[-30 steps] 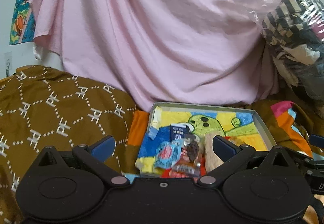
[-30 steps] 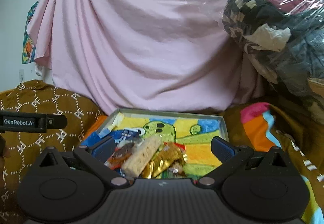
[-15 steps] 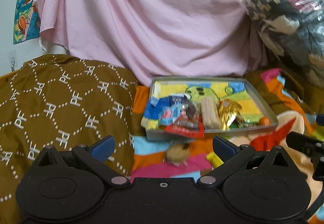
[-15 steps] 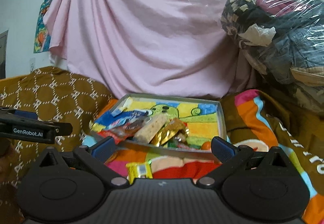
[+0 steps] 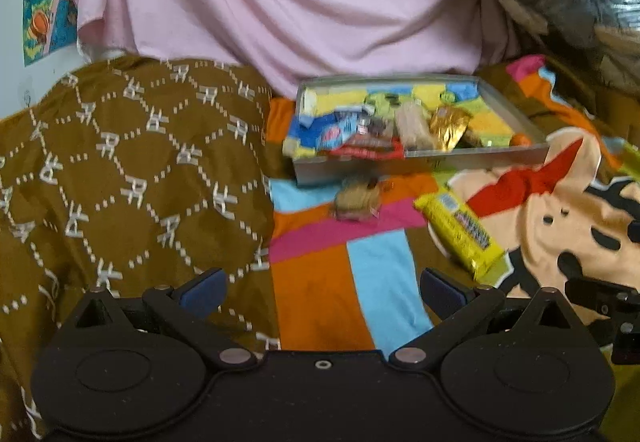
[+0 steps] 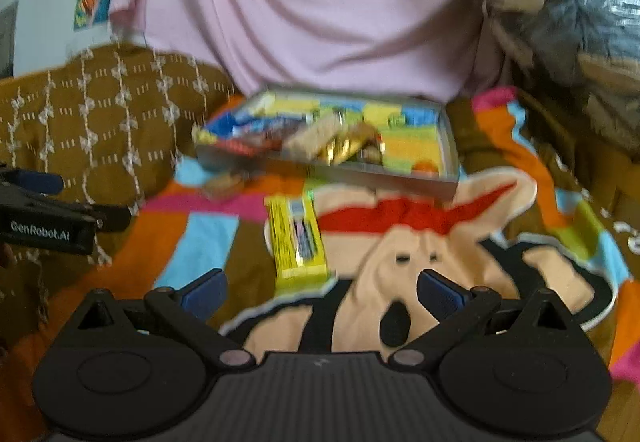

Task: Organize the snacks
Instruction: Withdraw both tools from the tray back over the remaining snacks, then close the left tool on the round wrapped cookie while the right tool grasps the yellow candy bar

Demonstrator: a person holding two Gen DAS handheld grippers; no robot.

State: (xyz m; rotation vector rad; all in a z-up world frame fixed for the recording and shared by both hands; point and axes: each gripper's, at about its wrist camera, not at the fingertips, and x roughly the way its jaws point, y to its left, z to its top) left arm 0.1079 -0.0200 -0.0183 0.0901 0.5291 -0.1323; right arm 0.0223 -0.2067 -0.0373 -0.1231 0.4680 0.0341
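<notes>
Left wrist view shows our left gripper (image 5: pixel 322 288) spread wide with nothing between its fingers, low over the patchwork blanket (image 5: pixel 320 266). Taking the grey tray (image 5: pixel 420 162) as landmark, a brown wrapped snack (image 5: pixel 356 200) lies just in front of its near wall, and a yellow bar (image 5: pixel 458 228) lies in front toward its right; several wrapped snacks sit piled inside the tray. Our right gripper (image 6: pixel 322 288) is equally wide apart and empty, near the yellow bar's close end.

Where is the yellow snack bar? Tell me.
The yellow snack bar lies on the colourful blanket, outside the tray and just in front of its near wall, right of a small brown wrapped snack.
</notes>
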